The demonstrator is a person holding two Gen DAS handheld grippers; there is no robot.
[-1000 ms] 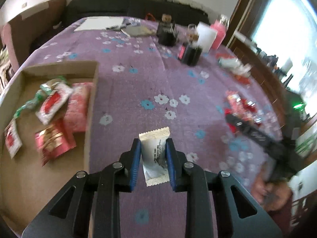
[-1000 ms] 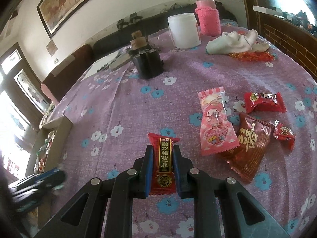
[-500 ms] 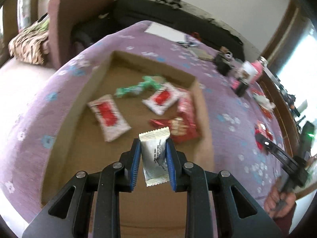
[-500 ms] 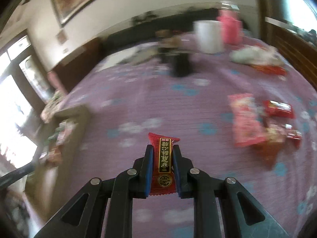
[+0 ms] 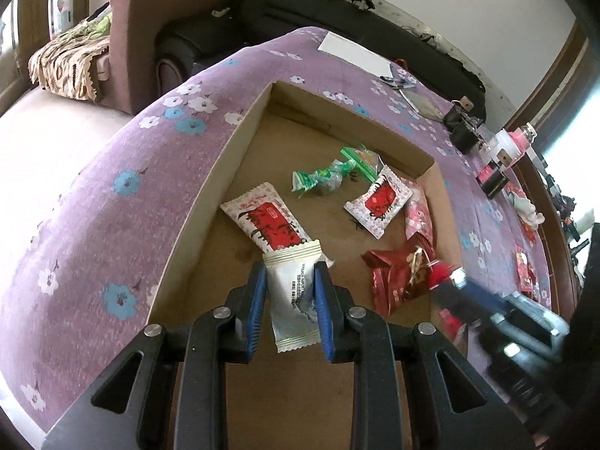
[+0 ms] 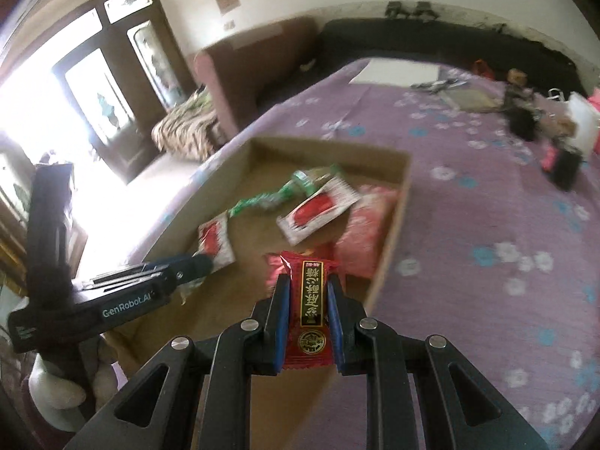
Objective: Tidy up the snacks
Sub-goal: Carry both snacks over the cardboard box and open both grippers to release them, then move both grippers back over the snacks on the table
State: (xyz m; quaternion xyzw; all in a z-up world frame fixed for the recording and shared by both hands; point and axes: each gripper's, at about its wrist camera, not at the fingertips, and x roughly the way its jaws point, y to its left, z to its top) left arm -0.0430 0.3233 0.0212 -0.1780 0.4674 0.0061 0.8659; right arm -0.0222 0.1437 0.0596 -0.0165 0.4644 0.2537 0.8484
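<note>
My left gripper [image 5: 290, 281] is shut on a white snack packet [image 5: 292, 300] and hangs over the near part of an open cardboard box [image 5: 225, 150]. Several snacks lie on the box floor: two white-and-red packets [image 5: 268, 221], a green candy wrapper [image 5: 326, 176], a pink packet [image 5: 418, 217] and a dark red packet [image 5: 397, 273]. My right gripper [image 6: 308, 285] is shut on a red packet with a black-and-gold label [image 6: 313, 307], above the box's near right part by its right wall [image 6: 397, 217]. The left gripper [image 6: 187, 266] shows at the left of the right wrist view; the right gripper [image 5: 468, 292] is blurred in the left wrist view.
The box sits on a table with a purple floral cloth [image 5: 93, 206]. Dark bottles [image 5: 463, 127], a pink bottle [image 5: 521, 142], white paper [image 5: 356, 56] and loose red snacks [image 5: 525, 270] are further along it. A sofa [image 5: 150, 18] stands behind. A gloved hand [image 6: 56, 393] holds the left tool.
Both grippers swung from over the tablecloth to above the box, each still carrying its packet. The right one came in from the snack pile and now sits beside the left.
</note>
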